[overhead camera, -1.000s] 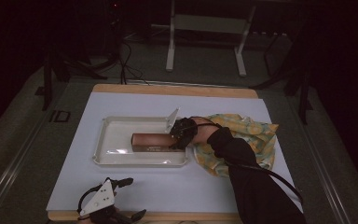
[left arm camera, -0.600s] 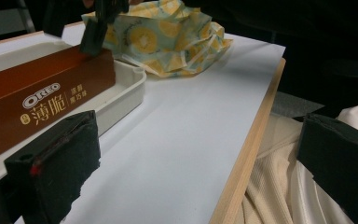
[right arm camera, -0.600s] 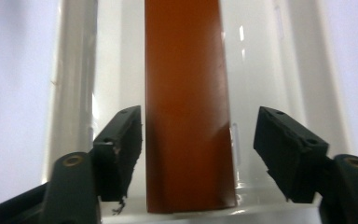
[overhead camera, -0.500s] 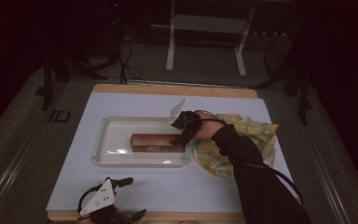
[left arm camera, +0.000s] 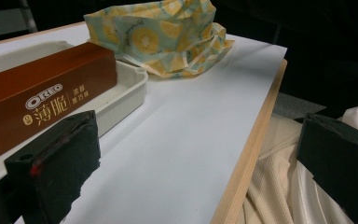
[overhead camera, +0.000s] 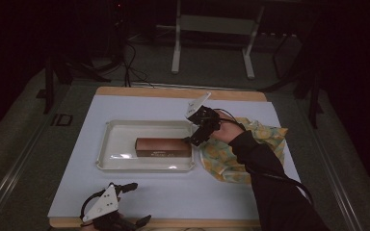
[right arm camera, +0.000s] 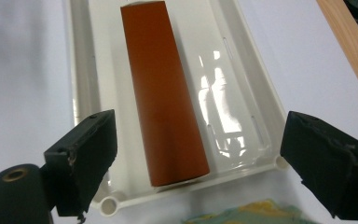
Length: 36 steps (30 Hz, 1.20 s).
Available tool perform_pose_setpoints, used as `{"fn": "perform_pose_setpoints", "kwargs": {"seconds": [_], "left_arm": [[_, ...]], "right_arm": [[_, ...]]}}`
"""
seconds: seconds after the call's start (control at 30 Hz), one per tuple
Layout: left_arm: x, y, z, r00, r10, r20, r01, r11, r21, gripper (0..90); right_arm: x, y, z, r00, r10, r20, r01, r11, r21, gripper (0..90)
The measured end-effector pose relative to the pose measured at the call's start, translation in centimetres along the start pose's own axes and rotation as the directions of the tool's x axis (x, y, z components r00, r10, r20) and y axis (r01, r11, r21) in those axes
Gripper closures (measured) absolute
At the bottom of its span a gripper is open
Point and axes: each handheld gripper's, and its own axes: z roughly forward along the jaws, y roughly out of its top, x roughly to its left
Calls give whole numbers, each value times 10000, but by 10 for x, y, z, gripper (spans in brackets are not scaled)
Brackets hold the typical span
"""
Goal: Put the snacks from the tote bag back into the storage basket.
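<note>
One white-topped worktop (overhead camera: 173, 192) with a pale wooden edge fills the middle of the high view. On it, left of centre, sits one shallow white plastic tray (overhead camera: 120, 144), rectangular with rounded corners. To the right of the tray, touching its right rim, lies one crumpled cloth printed with yellow orange slices on pale green (overhead camera: 255, 144); the left gripper view has it at the upper centre (left arm camera: 168, 32).

Inside the tray lies one long brown cardboard biscuit box (overhead camera: 164, 147), flat on its broad side. In the high view its long axis runs left to right, parallel to the tray's long sides, and it sits in the tray's right half, nearer the lower rim, with its right end close to the tray's right wall. In the right gripper view the box (right arm camera: 163, 93) runs from the top of the frame down to the lower centre, its near end just short of the tray's rim (right arm camera: 177, 193). The left gripper view shows white lettering on its side (left arm camera: 42, 98).

There are two grippers. The right tongs (overhead camera: 197, 137) hang above the box's right end; their jaws have just been opening and stand wide apart, clear of the box. The left tongs (overhead camera: 127, 185), at the lower left over the worktop's near edge, are apart as well, with nothing between them.
</note>
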Motion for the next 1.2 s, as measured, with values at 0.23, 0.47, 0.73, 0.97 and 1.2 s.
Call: {"fn": "perform_pose_setpoints", "kwargs": {"seconds": [0.23,0.47,0.73,0.97,1.2], "left_arm": [[0,0,0,10000,5,3,-5,10000,30,0],[0,0,1,10000,-53,-2,53,10000,23,0],[1,0,2,10000,-67,-2,67,10000,63,0],[0,0,2,10000,-55,-13,55,9999,94,0],[0,0,2,10000,-27,0,27,9999,136,0]], "right_arm": [[3,-14,-17,9979,327,552,-298,9982,-521,133],[6,-29,-28,9959,468,778,-422,9973,-609,133],[9,-49,-42,9914,1149,632,-1077,9884,-1069,139],[13,-63,-48,9862,1522,649,-1425,9806,-1346,141],[23,-74,-57,9760,1800,1227,-1581,9728,-1691,135]]}}
